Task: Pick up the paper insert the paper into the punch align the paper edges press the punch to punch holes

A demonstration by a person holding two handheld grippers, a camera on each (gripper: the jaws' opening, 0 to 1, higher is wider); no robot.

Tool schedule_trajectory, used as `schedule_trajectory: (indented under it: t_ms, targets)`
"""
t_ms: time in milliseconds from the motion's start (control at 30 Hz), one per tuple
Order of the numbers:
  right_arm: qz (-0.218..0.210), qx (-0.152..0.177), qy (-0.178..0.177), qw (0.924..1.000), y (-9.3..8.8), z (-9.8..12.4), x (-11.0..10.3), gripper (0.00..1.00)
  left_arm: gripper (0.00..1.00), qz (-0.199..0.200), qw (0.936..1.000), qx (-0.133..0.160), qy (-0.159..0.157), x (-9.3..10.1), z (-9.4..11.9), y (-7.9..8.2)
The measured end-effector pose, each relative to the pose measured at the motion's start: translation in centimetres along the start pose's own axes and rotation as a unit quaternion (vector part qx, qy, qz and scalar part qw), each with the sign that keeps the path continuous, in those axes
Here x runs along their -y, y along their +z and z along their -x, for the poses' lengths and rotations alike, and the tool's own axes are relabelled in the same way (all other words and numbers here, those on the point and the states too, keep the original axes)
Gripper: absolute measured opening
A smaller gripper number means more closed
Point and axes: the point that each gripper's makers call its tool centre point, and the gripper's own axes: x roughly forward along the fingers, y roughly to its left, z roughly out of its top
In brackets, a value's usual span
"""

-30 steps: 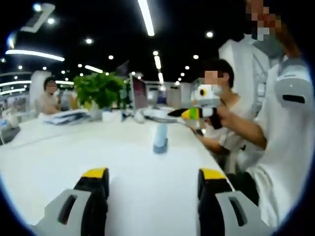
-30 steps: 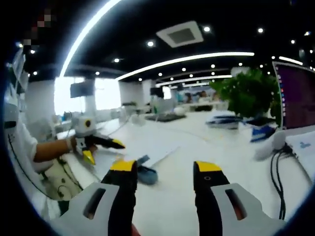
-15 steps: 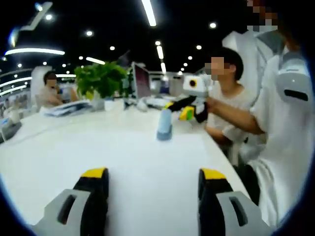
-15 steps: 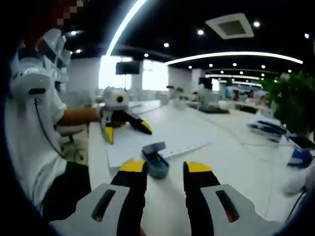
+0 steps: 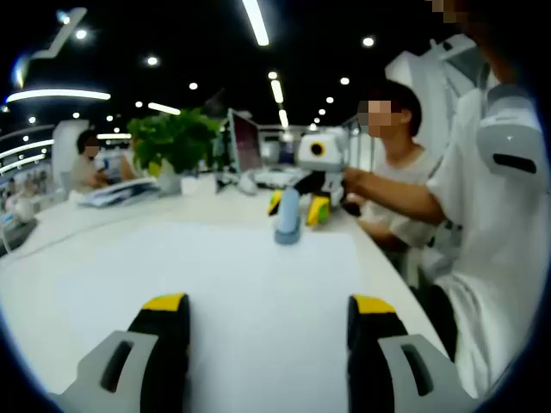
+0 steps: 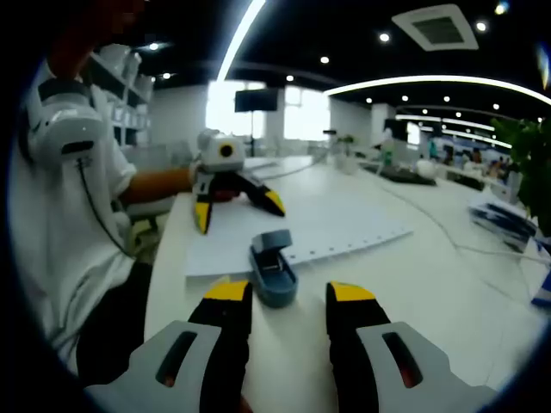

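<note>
White table point(image 6: 413, 284), blue punch point(image 6: 273, 274), hole-edged paper point(image 6: 327, 237)

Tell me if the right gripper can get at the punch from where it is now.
Probably yes: the punch lies just beyond the open right gripper, on the edge of the paper, with nothing between them.

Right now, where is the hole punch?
In the right gripper view, the hole punch sits on the table just ahead of the right gripper, at the paper's near edge.
</note>
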Motion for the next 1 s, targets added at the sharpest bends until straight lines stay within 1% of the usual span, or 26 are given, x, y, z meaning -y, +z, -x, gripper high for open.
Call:
schedule_trajectory:
  t_ms: [100, 233, 300, 433, 467, 700, 767, 867, 1000]
  targets:
    - [-0.001, 0.002, 0.004, 1.0, -0.2, -0.2, 0.0, 0.37, 0.74, 0.0, 1.0, 0.0, 0.0, 0.0, 0.0, 0.0]
    - [0.004, -0.013, 0.018, 0.9998, -0.6, -1.0, -0.4, 0.37, 0.74, 0.0, 1.0, 0.0, 0.0, 0.0, 0.0, 0.0]
    - [0.007, -0.014, 0.026, 0.9995, -0.7, -1.3, -0.5, 0.36, 0.74, 0.0, 1.0, 0.0, -0.001, 0.0, 0.0, 0.0]
    - [0.013, -0.009, 0.043, 0.999, -0.5, -1.8, -0.6, 0.28, 0.74, 0.0, 1.0, 0.0, -0.001, 0.0, -0.1, 0.0]
    - [0.013, -0.008, 0.052, 0.9985, -0.5, -1.8, -0.9, 0.24, 0.74, 0.0, 1.0, 0.0, -0.001, 0.0, -0.1, 0.0]
    - [0.007, -0.009, 0.066, 0.9978, -0.5, -1.4, -1.3, 0.23, 0.74, 0.001, 1.0, -0.001, 0.001, -0.1, -0.2, 0.1]
    - [0.01, -0.004, 0.071, 0.9974, -0.5, -1.2, -1.7, 0.22, 0.74, 0.0, 1.0, -0.001, 0.001, -0.2, -0.2, 0.1]
    - [0.013, -0.008, 0.077, 0.9969, -0.7, -1.1, -2.1, 0.22, 0.74, 0.001, 1.0, -0.001, 0.002, -0.5, -0.2, 0.1]
    - [0.013, -0.007, 0.085, 0.9963, -0.6, -1.0, -2.4, 0.22, 0.74, 0.001, 1.0, -0.001, 0.002, -0.6, -0.2, 0.1]
